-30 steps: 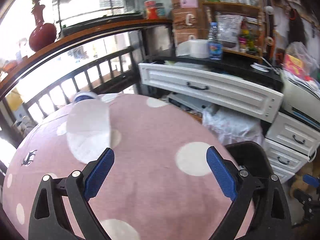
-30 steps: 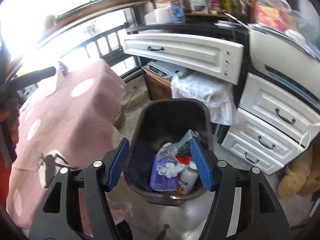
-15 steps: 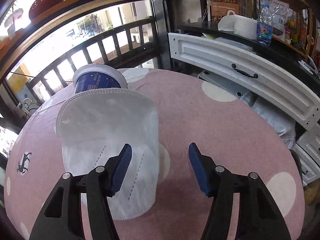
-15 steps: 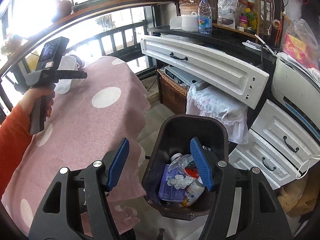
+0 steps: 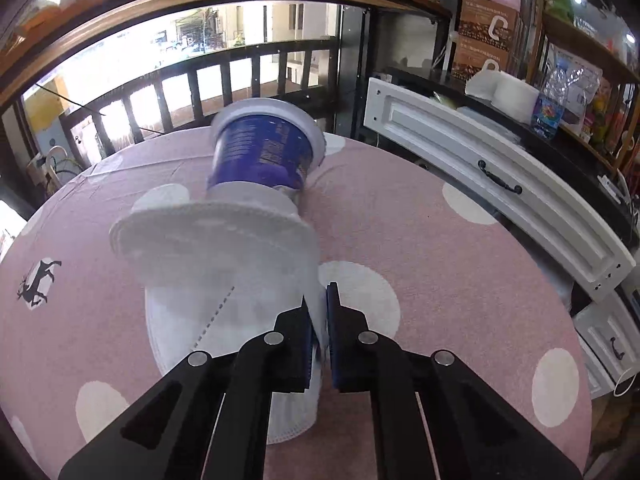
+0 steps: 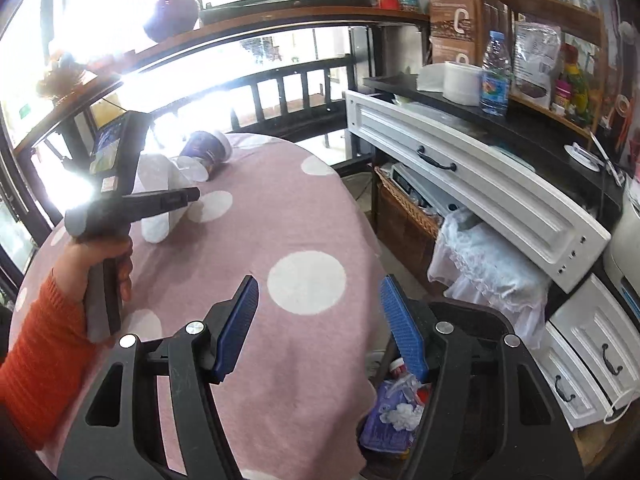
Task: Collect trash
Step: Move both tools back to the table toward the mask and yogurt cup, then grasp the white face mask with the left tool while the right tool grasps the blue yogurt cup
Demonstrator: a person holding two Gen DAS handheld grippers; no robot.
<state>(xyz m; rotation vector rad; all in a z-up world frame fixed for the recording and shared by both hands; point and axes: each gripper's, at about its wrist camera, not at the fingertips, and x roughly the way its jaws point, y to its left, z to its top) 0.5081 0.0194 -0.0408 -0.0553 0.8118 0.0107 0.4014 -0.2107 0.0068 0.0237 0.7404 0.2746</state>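
Left gripper (image 5: 319, 320): fingers just closed, pinching the right edge of the white face mask (image 5: 224, 276) on the pink-clothed tabletop (image 5: 460, 264), just in front of the tipped blue cup (image 5: 262, 156). Right gripper (image 6: 320, 328): fingers open, empty, above the tabletop edge beside the bin (image 6: 480, 320).

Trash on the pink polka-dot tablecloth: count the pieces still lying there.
2. A white fabric face mask lies near the middle, pinched at its edge by the left tongs; a blue plastic tub lies tipped just behind it. Others may be hidden.
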